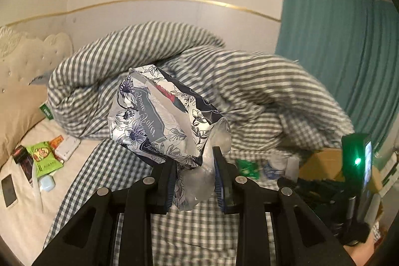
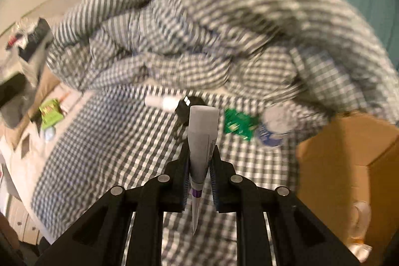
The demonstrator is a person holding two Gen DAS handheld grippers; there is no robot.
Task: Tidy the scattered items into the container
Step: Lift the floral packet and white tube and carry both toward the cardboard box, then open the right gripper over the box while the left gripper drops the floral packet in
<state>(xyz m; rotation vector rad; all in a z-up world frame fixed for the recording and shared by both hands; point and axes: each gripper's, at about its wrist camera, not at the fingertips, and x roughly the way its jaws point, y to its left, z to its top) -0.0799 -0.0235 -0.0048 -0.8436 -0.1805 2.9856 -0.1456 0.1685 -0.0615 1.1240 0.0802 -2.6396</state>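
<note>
My left gripper (image 1: 194,161) is shut on a floral tissue pack (image 1: 159,116), held up above the checked bedspread. My right gripper (image 2: 201,156) is shut on a white tube (image 2: 202,138) with a purple band, its cap end pointing away from me. The cardboard box (image 2: 349,161) stands at the right; in the left wrist view the cardboard box (image 1: 321,161) shows behind the other gripper's body. On the bed lie a green packet (image 2: 237,124), a white stick (image 2: 163,101), a black object (image 2: 185,106) and a blue-and-white item (image 2: 271,131).
A bundled striped duvet (image 1: 154,61) fills the far side of the bed. At the left lie a green snack bag (image 1: 45,156), a phone (image 1: 8,190), a dark box (image 1: 21,156) and a white case (image 1: 67,146) on the sheet. A teal curtain (image 1: 336,41) hangs at right.
</note>
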